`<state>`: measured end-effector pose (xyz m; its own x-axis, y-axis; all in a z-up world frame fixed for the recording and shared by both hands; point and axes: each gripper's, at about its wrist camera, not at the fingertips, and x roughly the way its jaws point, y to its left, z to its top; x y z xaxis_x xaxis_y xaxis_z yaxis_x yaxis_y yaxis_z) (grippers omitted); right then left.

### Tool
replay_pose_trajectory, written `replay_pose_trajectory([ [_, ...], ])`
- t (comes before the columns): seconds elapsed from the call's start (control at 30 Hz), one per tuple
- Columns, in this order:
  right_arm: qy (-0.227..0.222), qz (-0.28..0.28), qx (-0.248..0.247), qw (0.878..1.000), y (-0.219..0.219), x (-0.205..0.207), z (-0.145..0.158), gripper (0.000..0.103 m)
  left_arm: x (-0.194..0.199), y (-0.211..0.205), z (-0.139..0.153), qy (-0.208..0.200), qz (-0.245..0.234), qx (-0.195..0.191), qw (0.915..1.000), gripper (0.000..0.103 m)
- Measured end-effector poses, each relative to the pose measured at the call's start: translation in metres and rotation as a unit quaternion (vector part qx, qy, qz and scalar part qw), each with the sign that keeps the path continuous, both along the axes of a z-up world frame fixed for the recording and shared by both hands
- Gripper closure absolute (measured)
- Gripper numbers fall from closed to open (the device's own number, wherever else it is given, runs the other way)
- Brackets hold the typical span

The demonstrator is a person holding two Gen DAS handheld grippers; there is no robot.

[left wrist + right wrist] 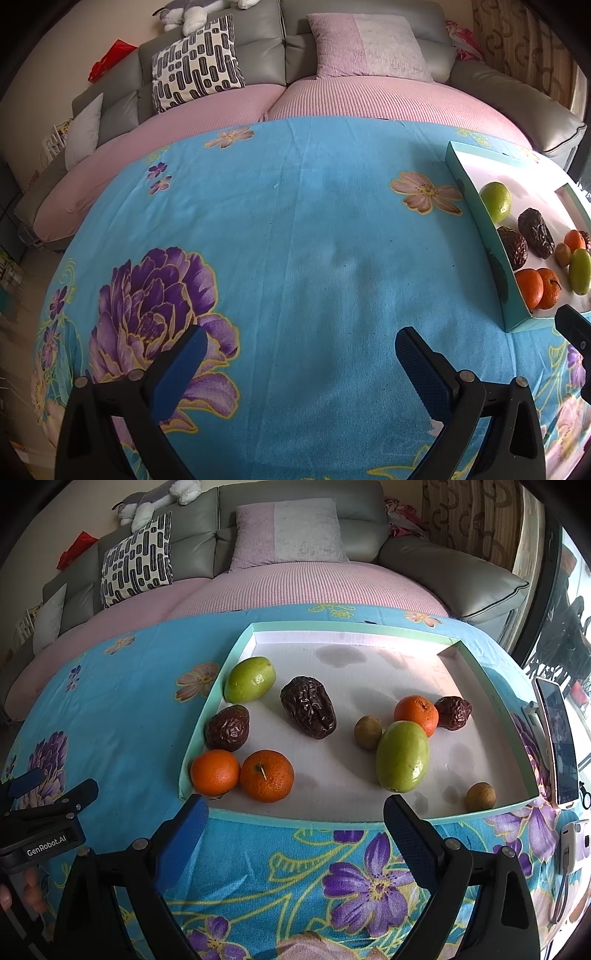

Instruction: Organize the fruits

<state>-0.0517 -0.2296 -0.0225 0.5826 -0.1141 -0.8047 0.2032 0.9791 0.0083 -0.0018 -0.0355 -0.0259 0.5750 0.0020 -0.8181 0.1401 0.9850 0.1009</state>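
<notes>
A shallow teal-rimmed tray (pixel 369 630) with a white floor holds the fruit. Two oranges (pixel 266 775) sit at its near left corner, and a third orange (pixel 415 712) lies further right. Green fruits (pixel 402 756) (pixel 250 678), wrinkled dark dates (pixel 308 706) and small brown fruits (pixel 480 795) lie scattered. My right gripper (pixel 295 821) is open at the tray's near rim, with nothing between its fingers. My left gripper (pixel 301 350) is open over bare blue cloth, left of the tray (pixel 480 206). The same fruits (pixel 495 201) show at the left wrist view's right edge.
The table wears a blue flowered cloth (pixel 280 229). Behind it stands a grey sofa (pixel 295 506) with pink covers and cushions. A phone (pixel 559 738) stands upright right of the tray, another white device (pixel 572 842) beside it. A hand (pixel 31 890) holds the left gripper's body.
</notes>
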Motion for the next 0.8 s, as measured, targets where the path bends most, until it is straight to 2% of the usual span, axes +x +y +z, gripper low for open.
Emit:
replay_pose_trajectory([
  [0.8, 0.002, 0.001, 0.001, 1.000, 0.0005, -0.0005, -0.0024, 0.007, 0.0006, 0.0003, -0.0028, 0.003, 0.001, 0.002, 1.0000, 0.000],
])
